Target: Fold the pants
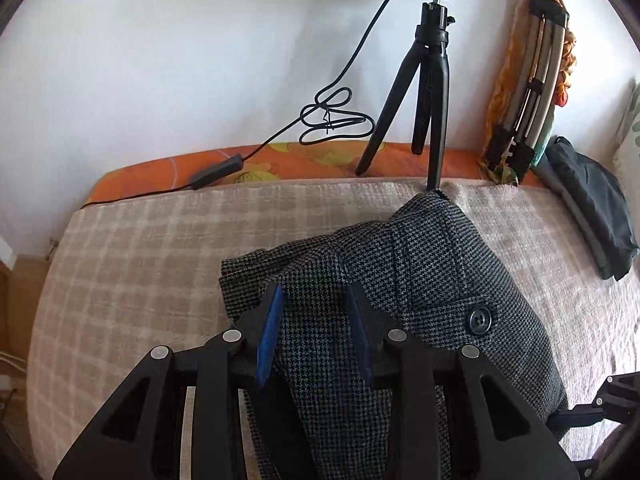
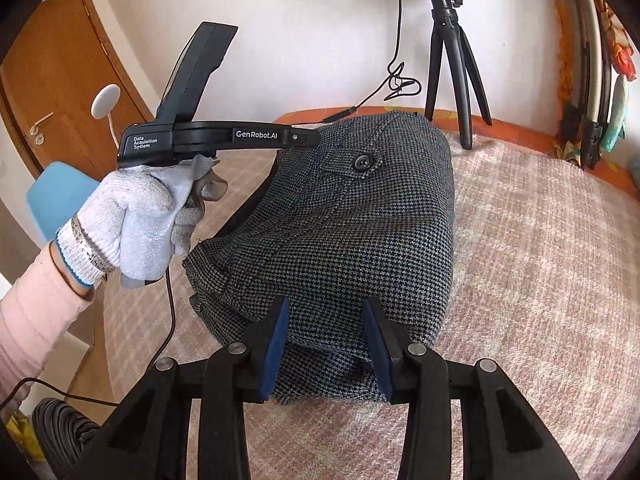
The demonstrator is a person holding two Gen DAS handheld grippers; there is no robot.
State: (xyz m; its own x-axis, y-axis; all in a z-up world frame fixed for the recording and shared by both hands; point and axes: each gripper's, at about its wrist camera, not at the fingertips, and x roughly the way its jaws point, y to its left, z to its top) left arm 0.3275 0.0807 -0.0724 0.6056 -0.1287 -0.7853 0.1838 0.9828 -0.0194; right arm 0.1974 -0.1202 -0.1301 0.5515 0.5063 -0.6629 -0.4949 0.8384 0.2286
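Note:
Grey houndstooth pants (image 1: 420,280) lie folded in a compact bundle on the beige checked bed cover (image 1: 140,260), a black button (image 1: 479,321) on top. My left gripper (image 1: 316,300) is open, its blue-padded fingers (image 1: 272,320) straddling the bundle's near left part. In the right wrist view the same pants (image 2: 352,232) fill the middle, and my right gripper (image 2: 326,320) is open over the bundle's near edge. The left gripper's body (image 2: 216,136) shows there, held in a gloved hand (image 2: 136,220) at the pants' left side.
A black tripod (image 1: 428,92) with a ring light stands at the bed's far edge, its cable (image 1: 332,120) looped against the wall. A dark folded garment (image 1: 592,208) lies at the right. A folded frame (image 1: 532,92) leans on the wall. A wooden door (image 2: 60,80) is at left.

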